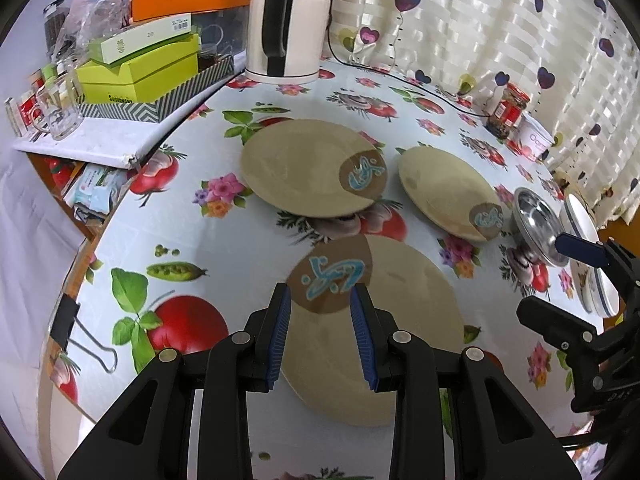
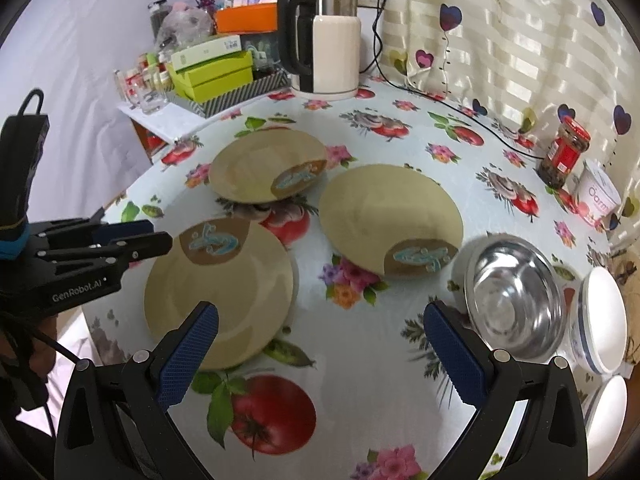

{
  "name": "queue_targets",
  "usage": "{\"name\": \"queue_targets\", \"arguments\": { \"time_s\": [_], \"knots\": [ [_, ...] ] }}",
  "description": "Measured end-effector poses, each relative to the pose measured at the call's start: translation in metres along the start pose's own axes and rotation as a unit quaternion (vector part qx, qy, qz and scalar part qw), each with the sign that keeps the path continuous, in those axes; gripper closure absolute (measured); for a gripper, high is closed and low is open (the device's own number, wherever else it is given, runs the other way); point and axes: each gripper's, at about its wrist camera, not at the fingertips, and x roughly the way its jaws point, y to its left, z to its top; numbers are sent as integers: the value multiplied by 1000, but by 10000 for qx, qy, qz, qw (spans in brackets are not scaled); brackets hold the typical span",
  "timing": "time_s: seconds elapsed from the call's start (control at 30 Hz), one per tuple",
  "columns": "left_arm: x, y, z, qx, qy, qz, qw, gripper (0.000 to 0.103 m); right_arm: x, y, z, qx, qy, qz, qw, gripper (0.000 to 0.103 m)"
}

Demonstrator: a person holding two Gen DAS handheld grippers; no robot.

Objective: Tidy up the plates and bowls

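Three beige plates with a brown patch and blue fish lie on the flowered tablecloth: a near plate (image 1: pixel 384 332) (image 2: pixel 224 300), a far left plate (image 1: pixel 304 168) (image 2: pixel 260 168) and a right plate (image 1: pixel 444 188) (image 2: pixel 384 216). A steel bowl (image 1: pixel 536 224) (image 2: pixel 516 300) stands right of them, beside two white bowls (image 2: pixel 600 316) (image 2: pixel 608 404). My left gripper (image 1: pixel 320 296) (image 2: pixel 160 236) hovers open over the near plate's brown patch, touching nothing. My right gripper (image 2: pixel 320 316) (image 1: pixel 560 284) is open wide above bare cloth between the near plate and the steel bowl.
An electric kettle (image 1: pixel 288 28) (image 2: pixel 332 44) with its cable stands at the back. A red-lidded jar (image 2: pixel 564 152) and a yogurt cup (image 2: pixel 600 196) sit by the curtain. A tray of green boxes (image 1: pixel 152 68) and glasses fill the left shelf. A binder clip (image 1: pixel 80 332) grips the table's left edge.
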Motion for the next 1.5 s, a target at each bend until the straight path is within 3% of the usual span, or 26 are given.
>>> {"name": "queue_targets", "arguments": {
  "time_s": [0.33,0.63,0.83,0.9,1.07,1.3,1.5],
  "knots": [
    [11,16,16,-162,-44,66,9998,71,16,3,30,-187,6,66,9998,0],
    [26,36,34,-432,-80,-159,9989,71,39,5,61,-258,-16,236,9994,0],
    [41,48,49,-626,-117,-301,9975,71,64,1,85,-171,72,359,9992,11],
    [46,51,53,-676,-117,-318,9971,71,75,0,93,-137,135,418,9989,21],
    [58,61,61,-847,-122,-366,9957,71,103,-5,105,-24,326,528,9981,28],
    [72,71,66,-1060,-112,-508,9930,71,134,-8,121,73,481,670,9966,47],
    [82,76,67,-1187,-55,-582,9912,71,151,-13,127,182,588,736,9954,53]
  ]
}}
